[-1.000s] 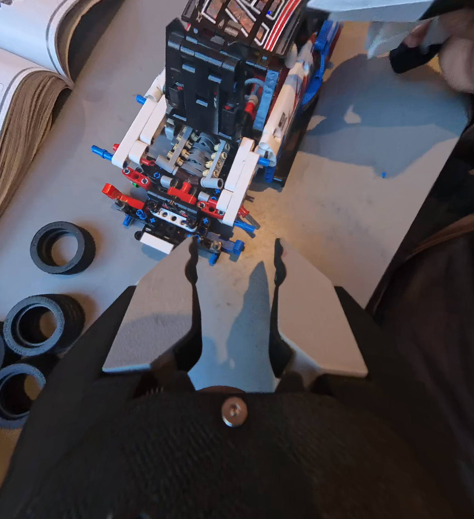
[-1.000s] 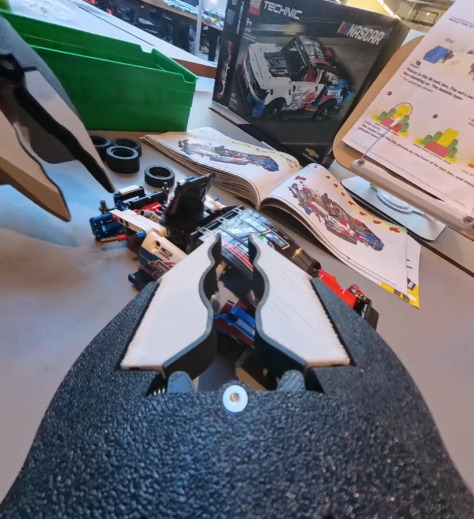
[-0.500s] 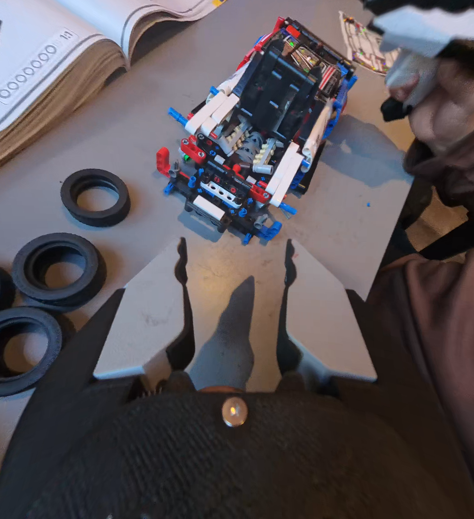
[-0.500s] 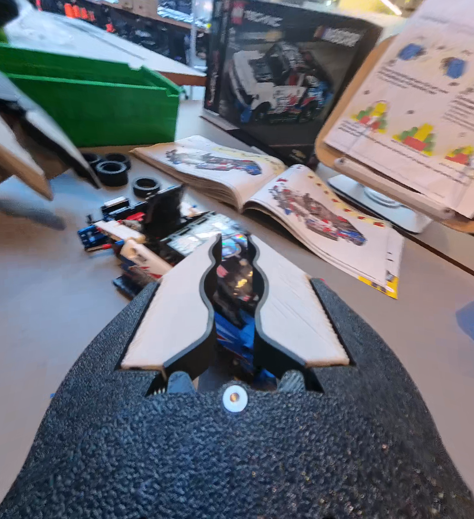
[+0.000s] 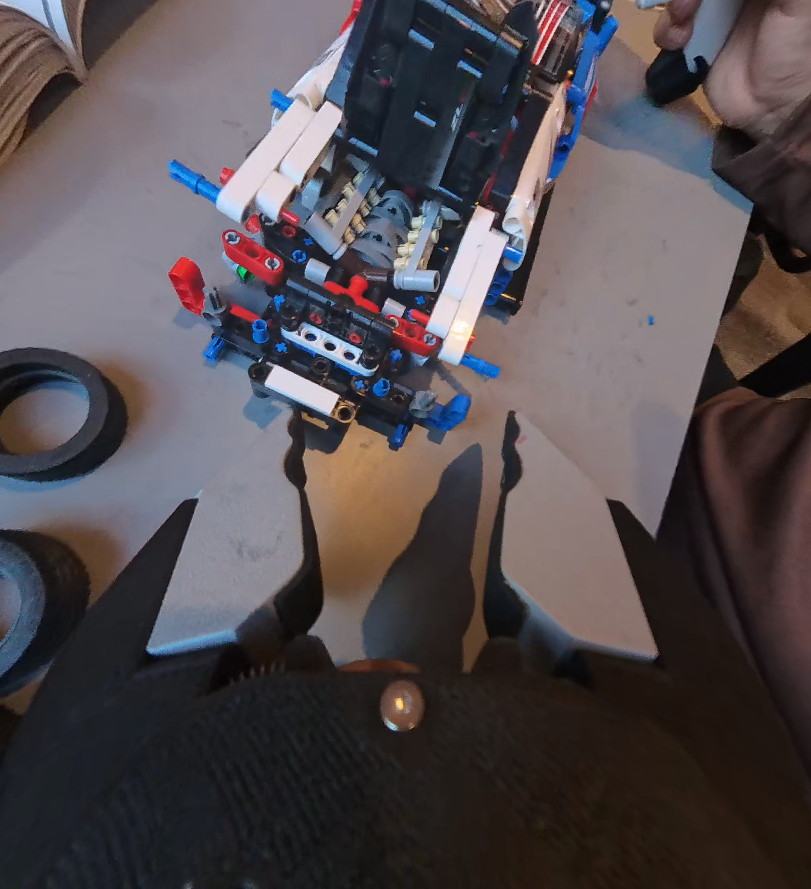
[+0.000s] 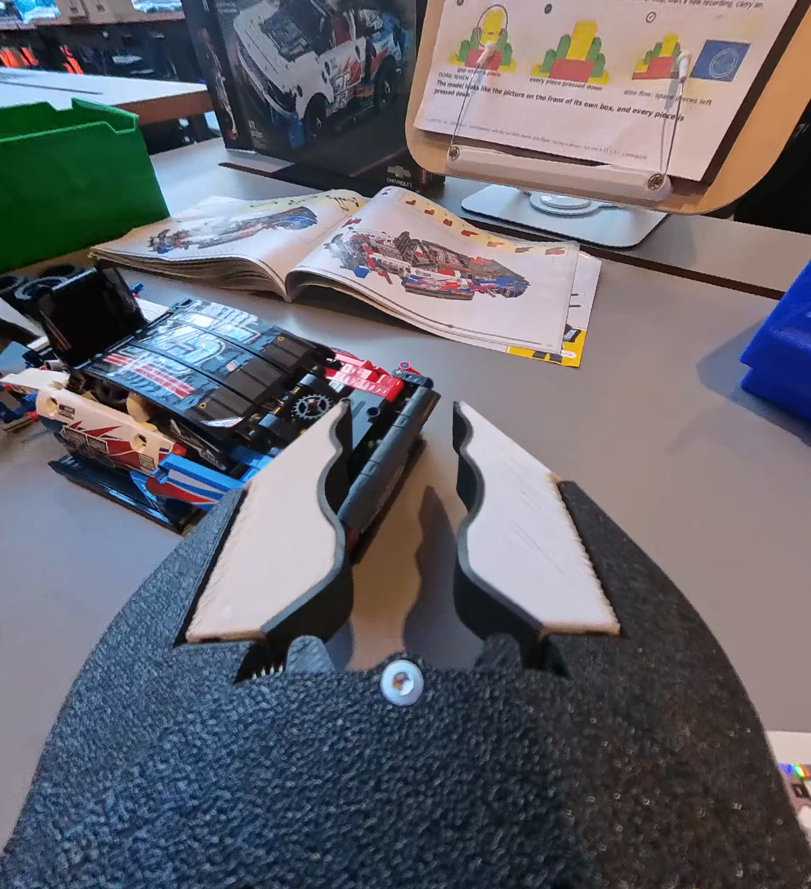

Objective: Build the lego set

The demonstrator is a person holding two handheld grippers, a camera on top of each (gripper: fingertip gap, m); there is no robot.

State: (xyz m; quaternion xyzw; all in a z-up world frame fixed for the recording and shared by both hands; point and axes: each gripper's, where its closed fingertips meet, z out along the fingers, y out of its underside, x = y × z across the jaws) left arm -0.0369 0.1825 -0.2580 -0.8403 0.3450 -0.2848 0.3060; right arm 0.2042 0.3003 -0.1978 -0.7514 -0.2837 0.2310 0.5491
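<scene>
The partly built lego car (image 5: 384,231) lies on the grey table, its open engine end toward my left gripper (image 5: 401,423). That gripper is open and empty, its tips just short of the car's front frame. In the right wrist view the car (image 6: 192,389) shows its black stickered roof and raised hood. My right gripper (image 6: 399,413) is open and empty at the car's rear end, its left finger (image 6: 288,510) in front of the rear bar. Black tyres (image 5: 38,413) lie left of the car.
An open instruction booklet (image 6: 346,255) lies behind the car. A green bin (image 6: 47,183) stands at back left, the set's box (image 6: 307,77) and a stand with a printed sheet (image 6: 586,86) at the back, a blue bin (image 6: 807,356) at right. The table edge (image 5: 701,375) is close on the right. About 30 cm separates my left fingertips from my right.
My left gripper has come closer to the car's front end. My right gripper has opened and shifted right, to the car's rear end.
</scene>
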